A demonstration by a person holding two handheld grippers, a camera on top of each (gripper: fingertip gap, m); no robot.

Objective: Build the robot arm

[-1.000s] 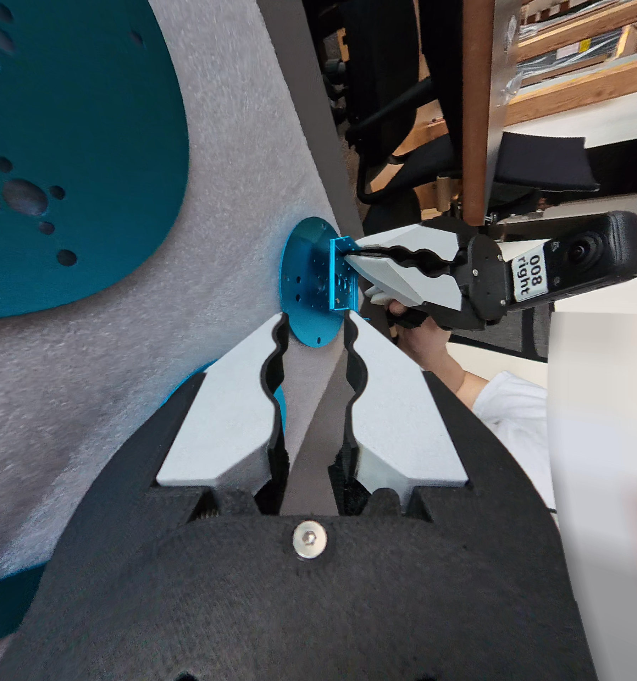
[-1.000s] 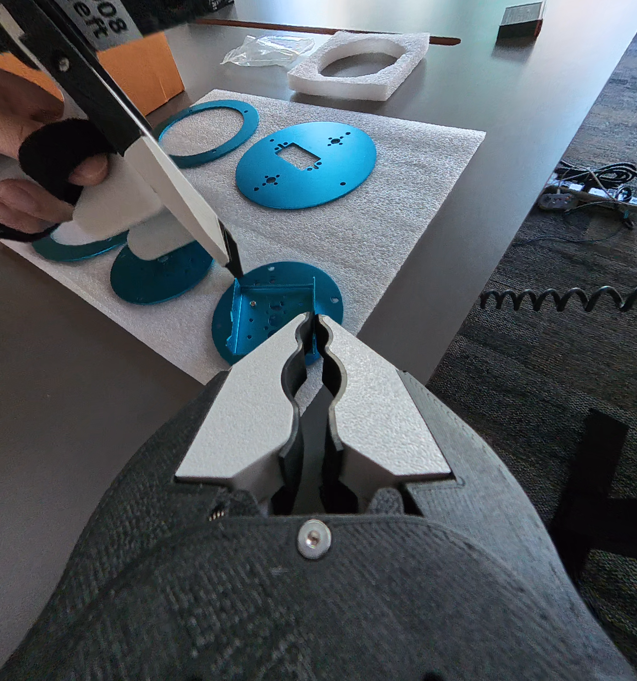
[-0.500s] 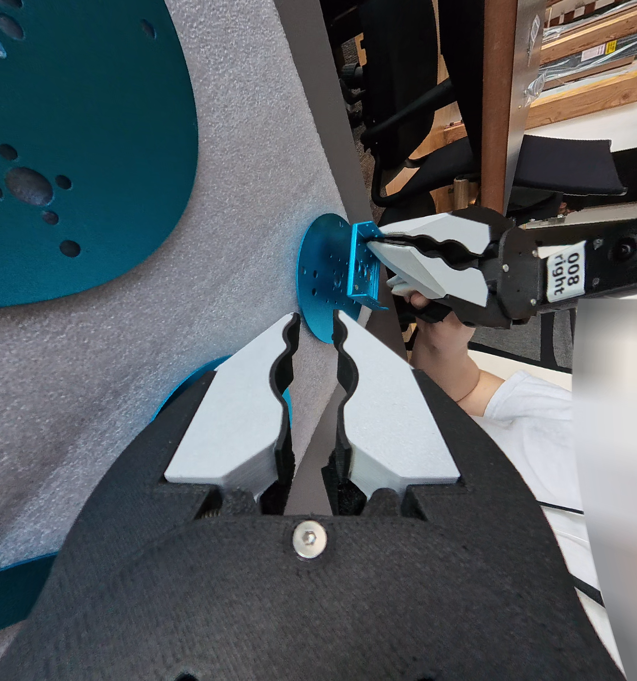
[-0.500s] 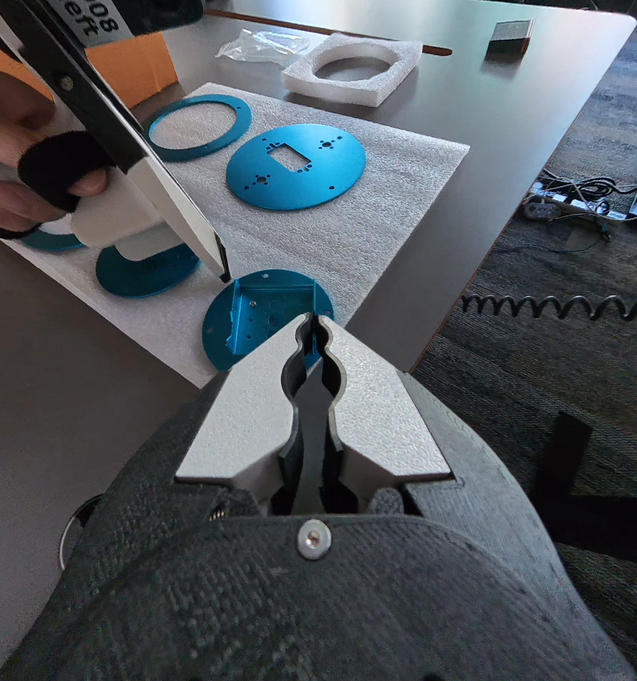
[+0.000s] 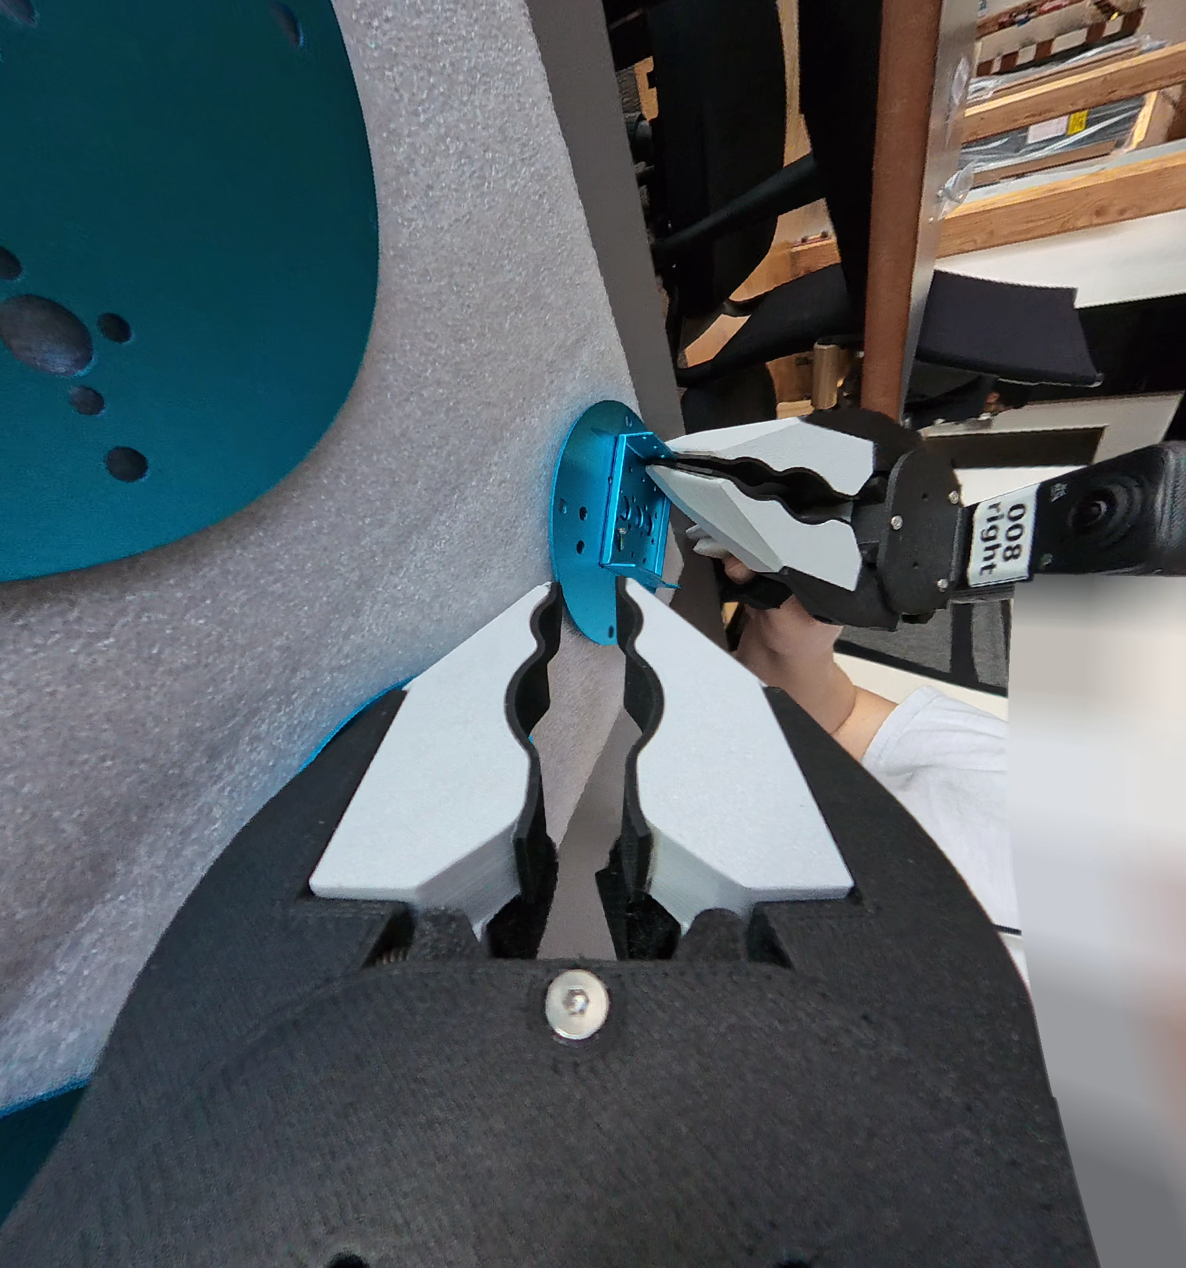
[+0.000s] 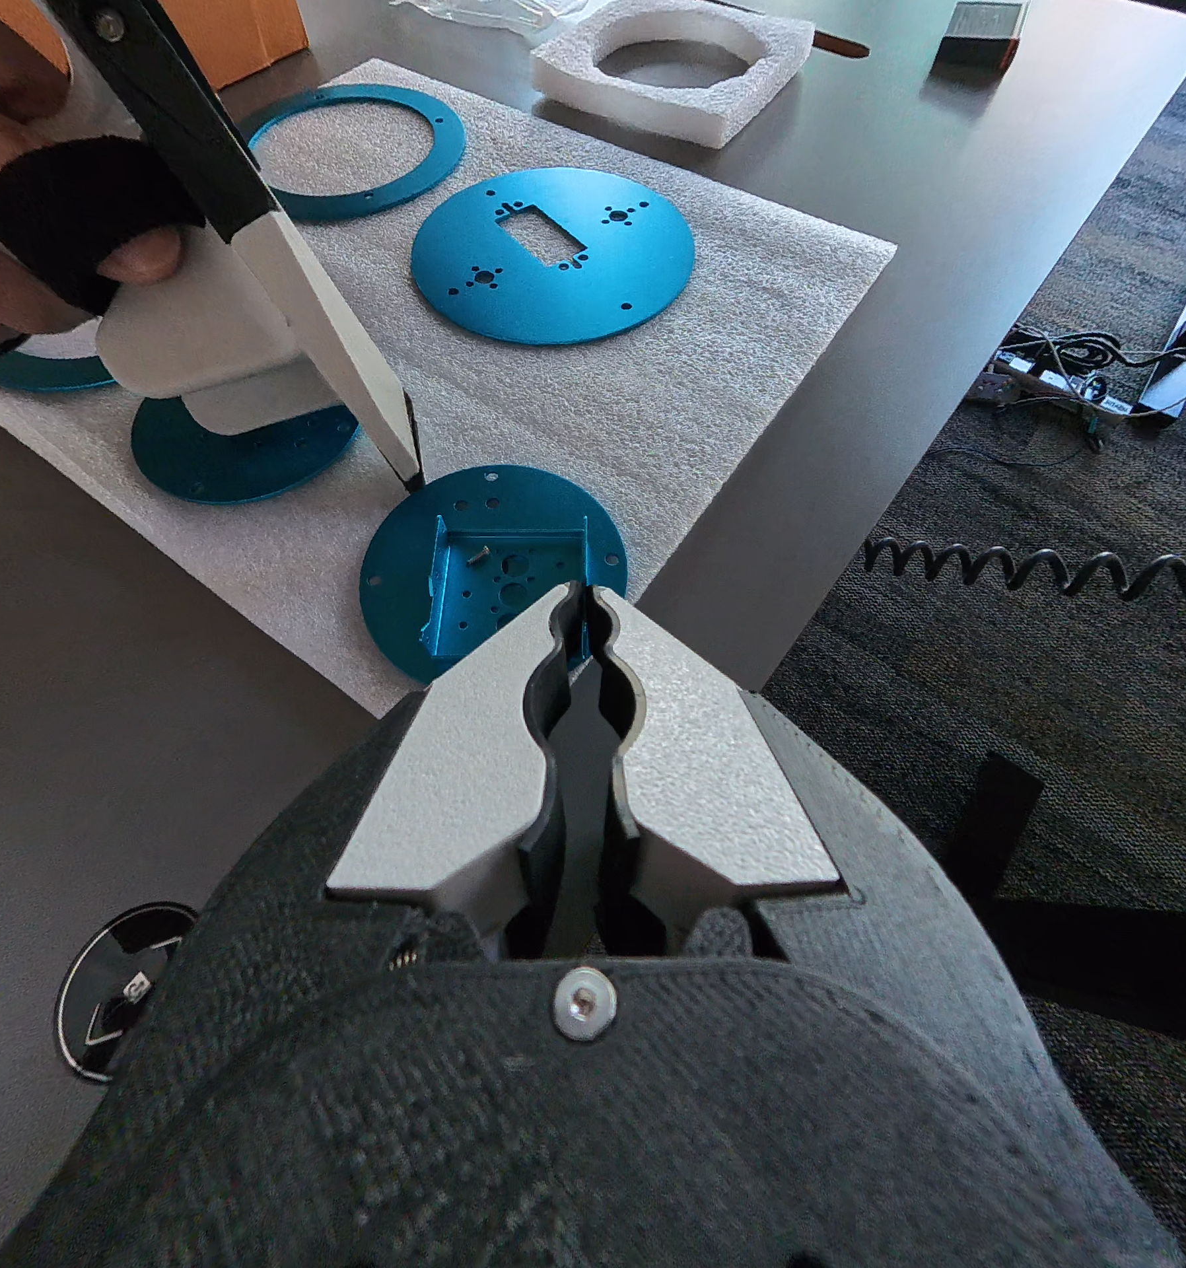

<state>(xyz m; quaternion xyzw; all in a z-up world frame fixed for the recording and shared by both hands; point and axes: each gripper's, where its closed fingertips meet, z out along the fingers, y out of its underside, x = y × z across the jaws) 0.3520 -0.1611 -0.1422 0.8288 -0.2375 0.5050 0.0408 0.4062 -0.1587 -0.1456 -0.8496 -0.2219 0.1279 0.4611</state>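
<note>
Near the dark surface's (image 6: 919,226) edge, the right gripper (image 6: 582,595), jaws clamped on the blue metal bracket's (image 6: 508,590) wall atop a blue round plate (image 6: 398,583), could tip both off the white foam sheet (image 6: 576,418); the left gripper's (image 5: 587,604) jaws stand apart.

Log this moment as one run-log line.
right claw: shut on bracket wall | bracket on small blue disc | left claw: open, at disc edge | loose screw in bracket | all on foam sheet

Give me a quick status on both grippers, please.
Right gripper shut on blue bracket wall. Left gripper open, tips at small disc rim. Loose screw inside bracket.
</note>
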